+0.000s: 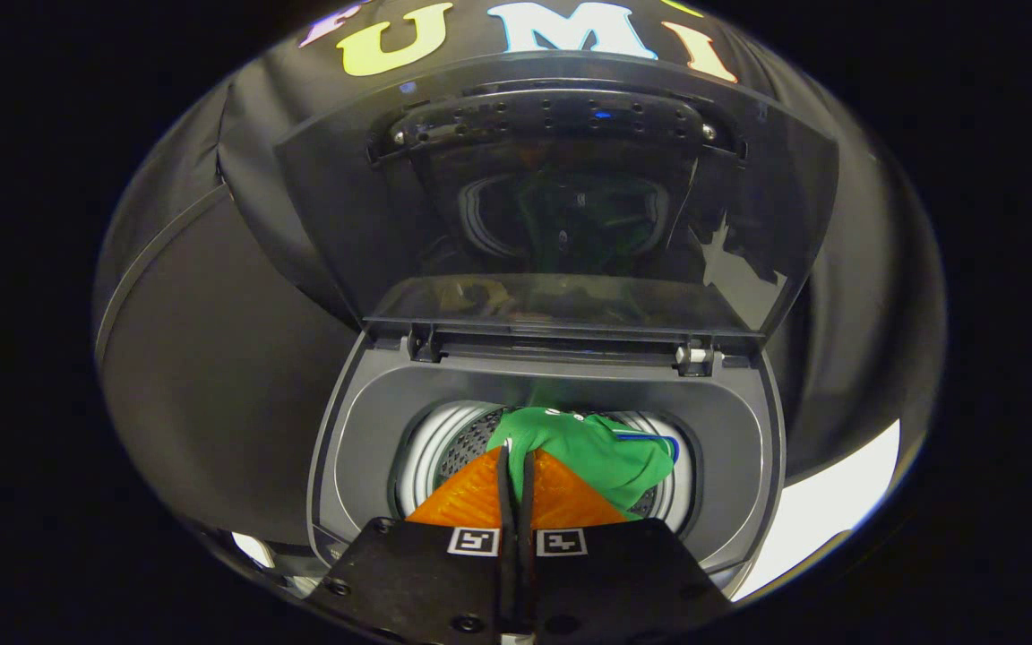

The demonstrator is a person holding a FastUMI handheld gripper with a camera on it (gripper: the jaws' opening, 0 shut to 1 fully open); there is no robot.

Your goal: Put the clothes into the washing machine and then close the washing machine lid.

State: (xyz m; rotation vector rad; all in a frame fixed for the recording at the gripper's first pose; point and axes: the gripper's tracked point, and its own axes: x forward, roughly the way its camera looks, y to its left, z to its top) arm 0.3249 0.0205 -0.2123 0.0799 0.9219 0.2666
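Jaws (516, 461) nearly closed, pinching green garment (601, 452) hanging over washing machine (364, 421) drum, lid (561, 197) upright.

Gripper (516, 459) with fingers pressed together on green garment (601, 452) above drum (431, 448) of washing machine (364, 421), lid (561, 188) raised upright behind the opening.

Background only: booth wall and a bit of bright surface.
Black cloth wall (211, 358) wraps behind and to both sides, with a pale seam line (153, 260) running diagonally across its left panel. Bright white surface (825, 515) shows low on the right, below the cloth's edge.
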